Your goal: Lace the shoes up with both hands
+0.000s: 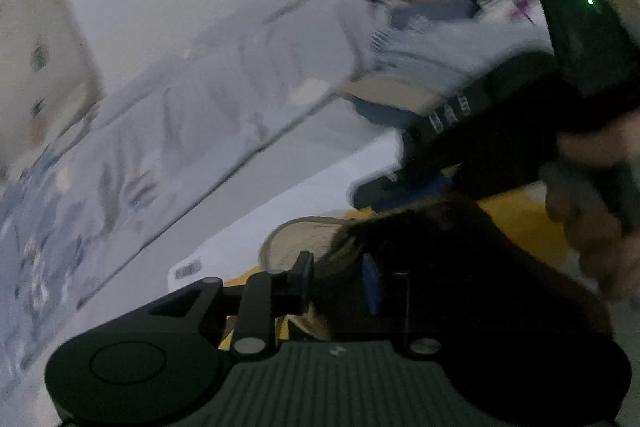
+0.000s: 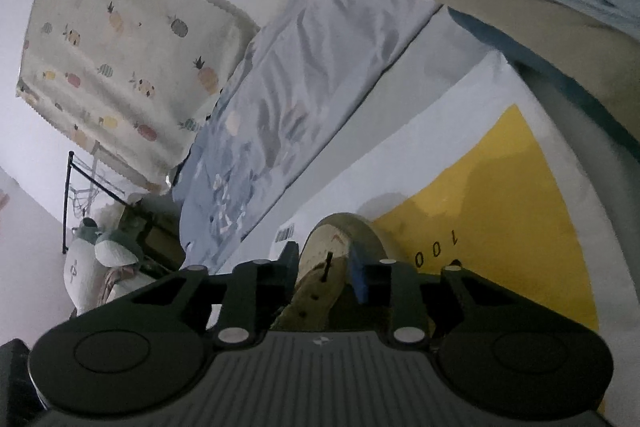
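Shoe (image 2: 320, 283) sits on the yellow mat (image 2: 500, 195), toe btwn both grippers. Right gripper (image 2: 324, 267) fingers spread apart round it; left gripper (image 1: 340, 279) blurry, can't tell tbh.

The supporting surface is a white board (image 2: 400, 155) with a yellow printed area (image 2: 500, 211) marked "100" (image 2: 436, 247) and a small barcode label (image 2: 285, 233) near its edge. A beige shoe (image 2: 340, 243) rests directly on it, toe overlapping the boundary between the white and yellow areas. In the left wrist view the same shoe (image 1: 304, 239) lies on the board (image 1: 304, 187); that view is motion-blurred. A bed with a pale blue patterned sheet (image 2: 304, 75) runs alongside the board's far edge.
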The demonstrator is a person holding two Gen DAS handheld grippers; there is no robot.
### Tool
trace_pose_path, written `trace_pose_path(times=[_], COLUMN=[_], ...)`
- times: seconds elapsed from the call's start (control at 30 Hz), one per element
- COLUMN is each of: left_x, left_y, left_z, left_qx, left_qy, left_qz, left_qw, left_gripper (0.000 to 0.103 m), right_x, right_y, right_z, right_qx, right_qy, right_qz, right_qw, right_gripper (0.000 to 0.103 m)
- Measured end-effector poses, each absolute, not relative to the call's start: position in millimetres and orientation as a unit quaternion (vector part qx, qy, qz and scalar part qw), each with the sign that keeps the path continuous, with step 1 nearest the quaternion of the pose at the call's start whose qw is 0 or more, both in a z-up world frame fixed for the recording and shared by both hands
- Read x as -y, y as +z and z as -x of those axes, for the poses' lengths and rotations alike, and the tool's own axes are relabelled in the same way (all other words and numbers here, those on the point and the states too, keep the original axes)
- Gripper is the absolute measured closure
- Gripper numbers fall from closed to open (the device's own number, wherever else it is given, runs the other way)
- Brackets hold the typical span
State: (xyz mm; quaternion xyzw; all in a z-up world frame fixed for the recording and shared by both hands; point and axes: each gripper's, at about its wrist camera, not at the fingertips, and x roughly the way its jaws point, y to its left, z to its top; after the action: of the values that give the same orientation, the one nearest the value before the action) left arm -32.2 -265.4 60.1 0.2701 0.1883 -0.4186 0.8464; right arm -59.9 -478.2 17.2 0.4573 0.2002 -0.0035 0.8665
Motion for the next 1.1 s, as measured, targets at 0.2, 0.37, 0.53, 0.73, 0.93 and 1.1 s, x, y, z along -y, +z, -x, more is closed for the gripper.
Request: trace_pose_path(times=[0.2,0.37,0.53,0.73,0.93,1.1], left_x=[235,234,235,234,231,230], left_y=[63,56,49,43,43,44], left_z=[35,32,29,32,32,31], left_qx=[-0.245,-0.263,-0.264,-0.258,-0.263,-0.271], left_qy=[-0.359,-0.336,-0.308,-0.279,-0.269,-0.267], left_qz=[-0.146,-0.097,-0.062,-0.025,0.004,0.017], left_qw=[0.888,0.899,0.912,0.925,0.927,0.925], left_gripper=[0.076,0.078,0.091,0.094,0.094,0.093], right_x=[475,471,470,481,519,516], right_y=[16,17,20,33,45,48], right_z=[60,61,63,80,115,123], right_qx=[-0.212,-0.21,-0.203,-0.178,-0.133,-0.13], right_qy=[-0.012,-0.014,-0.014,-0.063,-0.178,-0.176], right_qz=[-0.449,-0.44,-0.43,-0.399,-0.396,-0.411], right_qw=[0.868,0.873,0.88,0.897,0.891,0.885], right_gripper=[0.095,0.098,0.101,0.102,0.101,0.054])
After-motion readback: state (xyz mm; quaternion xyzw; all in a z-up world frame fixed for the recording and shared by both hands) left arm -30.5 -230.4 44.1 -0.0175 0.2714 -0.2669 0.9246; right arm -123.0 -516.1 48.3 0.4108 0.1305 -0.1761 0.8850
